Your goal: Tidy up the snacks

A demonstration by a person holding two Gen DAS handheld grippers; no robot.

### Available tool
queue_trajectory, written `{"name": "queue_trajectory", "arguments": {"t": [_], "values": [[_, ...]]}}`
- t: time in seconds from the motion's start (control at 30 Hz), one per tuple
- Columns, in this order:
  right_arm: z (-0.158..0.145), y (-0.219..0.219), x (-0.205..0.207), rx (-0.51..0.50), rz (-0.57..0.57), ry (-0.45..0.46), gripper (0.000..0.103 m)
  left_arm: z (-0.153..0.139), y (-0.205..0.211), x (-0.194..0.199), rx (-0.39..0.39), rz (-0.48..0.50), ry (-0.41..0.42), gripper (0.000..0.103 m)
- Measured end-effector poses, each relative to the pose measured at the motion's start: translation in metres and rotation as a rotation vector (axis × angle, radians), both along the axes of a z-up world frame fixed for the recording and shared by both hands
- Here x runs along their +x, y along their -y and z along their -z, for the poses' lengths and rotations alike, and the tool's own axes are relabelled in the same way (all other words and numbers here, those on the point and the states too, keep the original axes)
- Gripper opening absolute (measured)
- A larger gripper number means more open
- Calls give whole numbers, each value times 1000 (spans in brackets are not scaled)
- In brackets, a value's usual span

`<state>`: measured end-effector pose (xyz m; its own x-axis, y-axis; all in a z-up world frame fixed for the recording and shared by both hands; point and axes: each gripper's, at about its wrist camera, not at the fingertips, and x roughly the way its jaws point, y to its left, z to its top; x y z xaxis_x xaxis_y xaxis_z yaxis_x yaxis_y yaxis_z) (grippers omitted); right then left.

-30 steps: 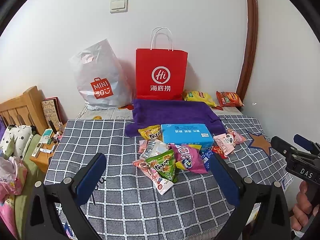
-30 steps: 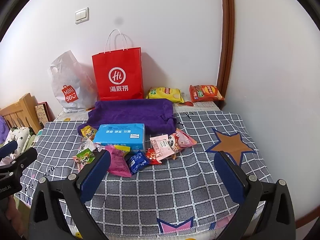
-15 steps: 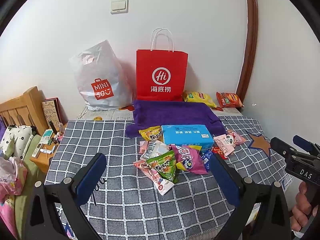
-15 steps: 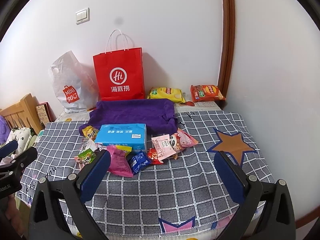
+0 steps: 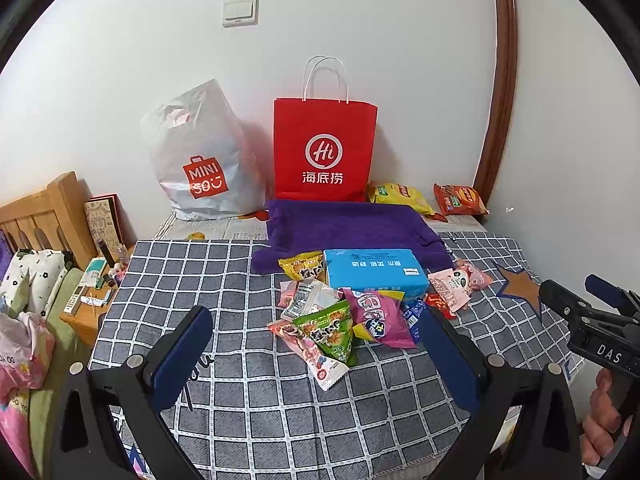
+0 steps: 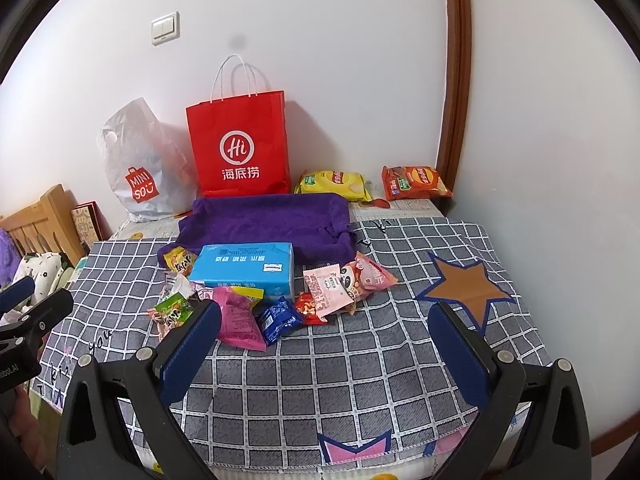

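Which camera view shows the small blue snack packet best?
The right wrist view: the small blue snack packet lies fully visible beside the pink bag. In the left wrist view, only a part of it shows behind the pink bag.

brightness: even, bright indoor light, both views
shadows: soft; red paper bag (image 6: 240, 142) casts a faint one on the wall to its right; white plastic bag (image 5: 196, 156) shades the wall between the two bags
glare: mild sheen on snack packets (image 5: 332, 332) in front of the red bag
focus: centre sharp, bag print readable
distortion: strong fisheye, door frame (image 5: 496, 80) right of the red bag bows; black vignette in corners
blemish: dark smudge on the wall above the red bag, right wrist view only
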<state>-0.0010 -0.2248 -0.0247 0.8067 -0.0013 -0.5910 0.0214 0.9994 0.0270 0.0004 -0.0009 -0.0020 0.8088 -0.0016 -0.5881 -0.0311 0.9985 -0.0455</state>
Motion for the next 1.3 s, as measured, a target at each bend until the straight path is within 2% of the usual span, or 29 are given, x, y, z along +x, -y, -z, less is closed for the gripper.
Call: {"name": "queue_trajectory", "arguments": {"t": [0.7, 1.0, 1.3], "values": [[-1, 3, 0, -7, -5, 20, 102, 6, 3, 8, -2, 14, 10, 103], [22, 12, 23, -3, 13, -15, 102, 29, 1, 29, 4, 10, -48, 103], [58, 33, 54, 53, 43, -78, 101, 65, -14, 54, -25, -17, -126, 103]]}}
